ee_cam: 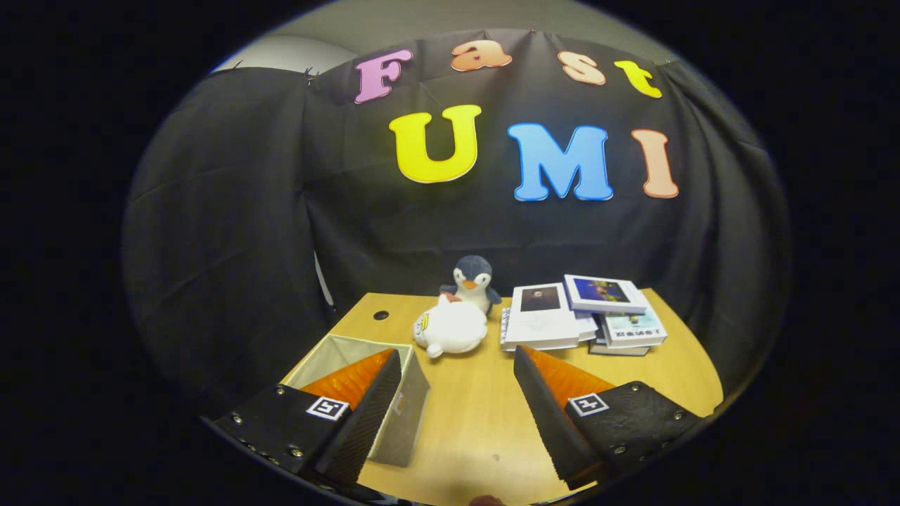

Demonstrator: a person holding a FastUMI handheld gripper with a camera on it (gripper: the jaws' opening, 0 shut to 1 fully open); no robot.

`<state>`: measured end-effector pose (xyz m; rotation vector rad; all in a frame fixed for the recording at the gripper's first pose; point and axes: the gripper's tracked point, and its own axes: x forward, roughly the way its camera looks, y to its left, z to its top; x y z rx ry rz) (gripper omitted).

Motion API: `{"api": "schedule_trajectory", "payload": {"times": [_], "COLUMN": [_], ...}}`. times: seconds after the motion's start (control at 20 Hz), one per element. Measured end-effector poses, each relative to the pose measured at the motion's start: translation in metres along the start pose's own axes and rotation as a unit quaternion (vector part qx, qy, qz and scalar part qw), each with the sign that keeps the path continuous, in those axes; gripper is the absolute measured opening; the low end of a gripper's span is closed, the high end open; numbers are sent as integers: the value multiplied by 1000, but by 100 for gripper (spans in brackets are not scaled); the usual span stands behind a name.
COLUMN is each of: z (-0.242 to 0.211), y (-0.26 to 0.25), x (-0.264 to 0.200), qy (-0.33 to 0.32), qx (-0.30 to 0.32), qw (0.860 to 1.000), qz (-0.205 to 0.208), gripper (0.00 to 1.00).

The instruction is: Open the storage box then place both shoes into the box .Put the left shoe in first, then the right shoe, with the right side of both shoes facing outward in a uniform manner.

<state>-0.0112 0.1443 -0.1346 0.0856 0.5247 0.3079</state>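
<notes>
Here, the hand-held gripper (457,365) is hovering above a pale wooden worktop (478,414) with its two fingers spread wide apart and grasping nothing; bare wood is showing in the gap between them. In the lower left of the frame, the storage box (408,407) is sitting on the worktop, a light fabric-sided box whose top is standing open, and the left finger (369,404) is crossing in front of its opening, hiding most of the inside. Toward the centre of the frame, beyond the fingers, a white plush toy (450,329) is lying on its side, touching a dark blue and white penguin plush (472,281) that is sitting upright just behind it. To the right of the toys, a loose pile of books (583,316) is resting near the far right part of the worktop. A small round hole (380,315) is showing in the wood beyond the box.
</notes>
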Motion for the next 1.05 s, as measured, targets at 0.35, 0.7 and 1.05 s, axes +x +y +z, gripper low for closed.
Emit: {"api": "schedule_trajectory", "payload": {"times": [0.35,0.7,1.05], "z": [27,35,39], "y": [-69,-118,-140], "x": [-43,-71,-78], "qy": [-82,-155,-185], "qx": [-15,-6,-16], "qw": [995,985,977], "qz": [-59,-81,-103], "gripper": [98,98,98]}}
